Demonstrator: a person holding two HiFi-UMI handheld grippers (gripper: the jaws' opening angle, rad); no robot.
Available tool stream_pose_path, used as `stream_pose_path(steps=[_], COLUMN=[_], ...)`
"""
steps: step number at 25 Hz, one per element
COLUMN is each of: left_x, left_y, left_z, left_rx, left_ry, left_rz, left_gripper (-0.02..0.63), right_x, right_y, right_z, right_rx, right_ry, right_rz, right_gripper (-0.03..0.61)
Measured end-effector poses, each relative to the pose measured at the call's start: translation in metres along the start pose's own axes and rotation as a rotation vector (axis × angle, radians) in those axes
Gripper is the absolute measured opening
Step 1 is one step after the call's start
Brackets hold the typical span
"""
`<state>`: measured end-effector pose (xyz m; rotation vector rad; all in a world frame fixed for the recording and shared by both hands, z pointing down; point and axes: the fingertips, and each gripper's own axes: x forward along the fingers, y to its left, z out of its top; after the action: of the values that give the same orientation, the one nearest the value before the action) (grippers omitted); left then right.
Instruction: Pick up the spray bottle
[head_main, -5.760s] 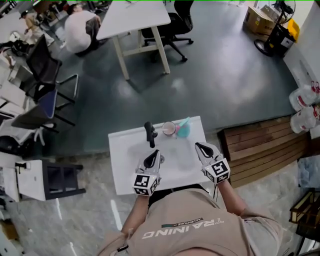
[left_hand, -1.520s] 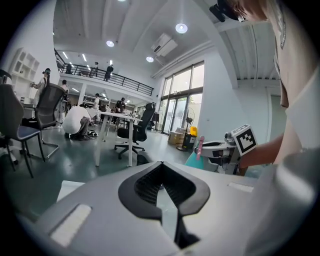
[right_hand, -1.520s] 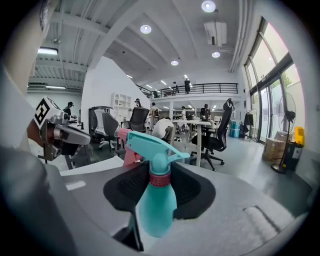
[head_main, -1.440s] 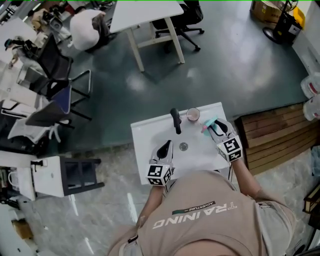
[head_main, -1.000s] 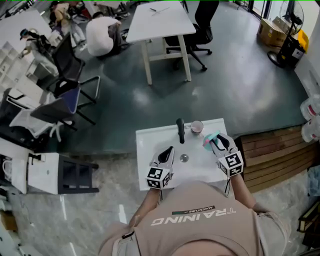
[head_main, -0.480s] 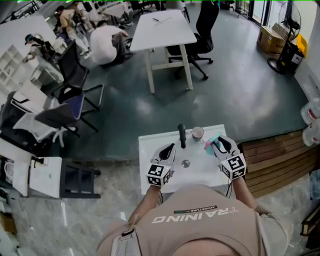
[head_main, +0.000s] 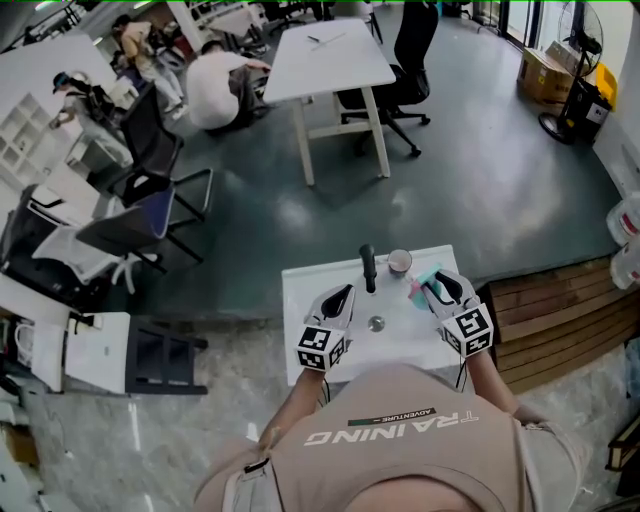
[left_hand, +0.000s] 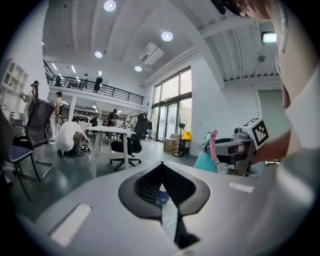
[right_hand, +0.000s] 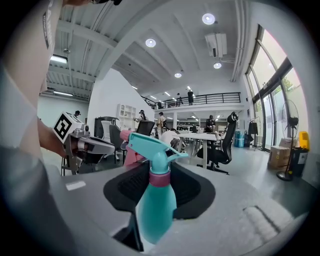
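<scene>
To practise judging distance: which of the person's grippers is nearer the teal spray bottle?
Right. The right gripper is closed around the spray bottle, so it is touching it. The left gripper is off to the bottle's left, well apart from it.

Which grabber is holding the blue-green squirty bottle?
The right gripper: the teal spray bottle sits clamped between its jaws. The left gripper holds nothing.
</scene>
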<state>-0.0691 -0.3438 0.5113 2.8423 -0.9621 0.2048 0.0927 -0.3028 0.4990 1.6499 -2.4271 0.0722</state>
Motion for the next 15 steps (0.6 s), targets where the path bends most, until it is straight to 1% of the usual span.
stream_pose_path(steps=[8,15], left_x=[-0.0092,-0.011], left_y=[0.0029,0.0002], left_z=[0.0034,-0.0016], left_rx=[0.002,-0.005], left_ry=[-0.004,0.003], left_rz=[0.019,0.016], left_gripper=[0.017,0.016], right_x=[0.004,-0.0016], right_y=[0.005,-0.0015], right_z=[0.0079,0.0072], right_rx=[-0.008,0.036], right_ry=[-0.015,-0.034], right_rz=[0.014,-0.009], right_gripper=[0.132,0.132])
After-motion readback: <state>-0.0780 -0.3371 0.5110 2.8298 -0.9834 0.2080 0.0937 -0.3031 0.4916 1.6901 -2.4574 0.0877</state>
